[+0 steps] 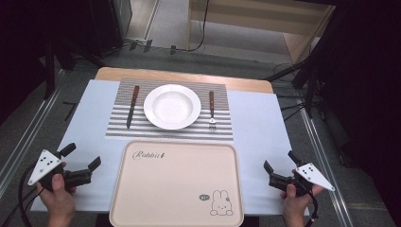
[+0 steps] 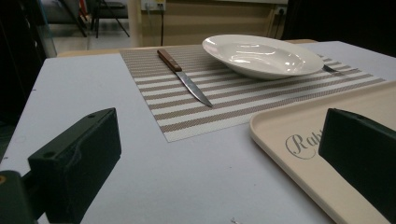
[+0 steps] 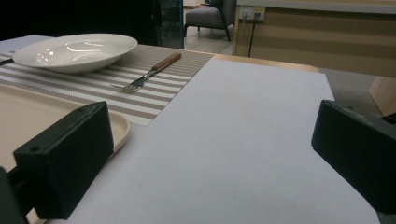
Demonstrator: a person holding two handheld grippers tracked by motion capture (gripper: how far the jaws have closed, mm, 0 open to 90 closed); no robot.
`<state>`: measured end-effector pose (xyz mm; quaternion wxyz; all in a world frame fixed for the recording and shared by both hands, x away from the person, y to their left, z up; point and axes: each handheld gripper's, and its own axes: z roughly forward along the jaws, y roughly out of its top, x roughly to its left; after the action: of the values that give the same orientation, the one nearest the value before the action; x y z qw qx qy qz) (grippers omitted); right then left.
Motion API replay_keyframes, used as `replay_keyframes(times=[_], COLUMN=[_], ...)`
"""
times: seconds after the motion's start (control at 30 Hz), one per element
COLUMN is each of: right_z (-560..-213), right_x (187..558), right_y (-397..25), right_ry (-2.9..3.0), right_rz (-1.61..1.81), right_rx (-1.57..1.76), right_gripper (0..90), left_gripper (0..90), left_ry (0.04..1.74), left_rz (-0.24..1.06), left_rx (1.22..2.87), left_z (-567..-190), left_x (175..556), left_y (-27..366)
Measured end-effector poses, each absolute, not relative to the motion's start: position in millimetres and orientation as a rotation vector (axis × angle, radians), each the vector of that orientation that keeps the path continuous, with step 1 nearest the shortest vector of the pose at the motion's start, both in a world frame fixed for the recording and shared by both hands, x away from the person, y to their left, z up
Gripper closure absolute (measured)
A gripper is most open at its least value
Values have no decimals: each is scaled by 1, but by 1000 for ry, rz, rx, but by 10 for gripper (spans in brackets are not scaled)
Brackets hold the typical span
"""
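**rig_op:** Since both my tongs are sitting wide apart with nothing in them, left tongs (image 1: 85, 163) and right tongs (image 1: 279, 165) flanking the tray (image 1: 177, 187), what do I grab first?

**tabletop_tom:** Nearest are the knife (image 2: 184, 78) and fork (image 3: 147, 74), lying either side of the plate (image 1: 172, 106) on the striped mat (image 1: 222, 130). I'd guess they're light, stiff and slippery, so take the wooden handles. The plate looks breakable; pinch its rim.

**rig_op:** The white tabletop (image 3: 243, 140) is smooth, and the room behind is dim, with cables on the floor.
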<state>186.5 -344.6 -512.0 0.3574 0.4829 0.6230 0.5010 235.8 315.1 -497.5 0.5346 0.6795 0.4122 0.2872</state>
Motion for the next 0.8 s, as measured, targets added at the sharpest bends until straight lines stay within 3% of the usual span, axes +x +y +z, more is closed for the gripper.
replay_keyframes(times=[0.8], right_z=[-514], right_x=[185], right_y=[-345], right_ry=[1656], right_rz=[1329], right_rx=[1197], right_gripper=[0], left_gripper=[0], left_ry=[978], left_rz=[694], left_rx=[1706], left_z=[-470], left_x=[244], left_y=[288])
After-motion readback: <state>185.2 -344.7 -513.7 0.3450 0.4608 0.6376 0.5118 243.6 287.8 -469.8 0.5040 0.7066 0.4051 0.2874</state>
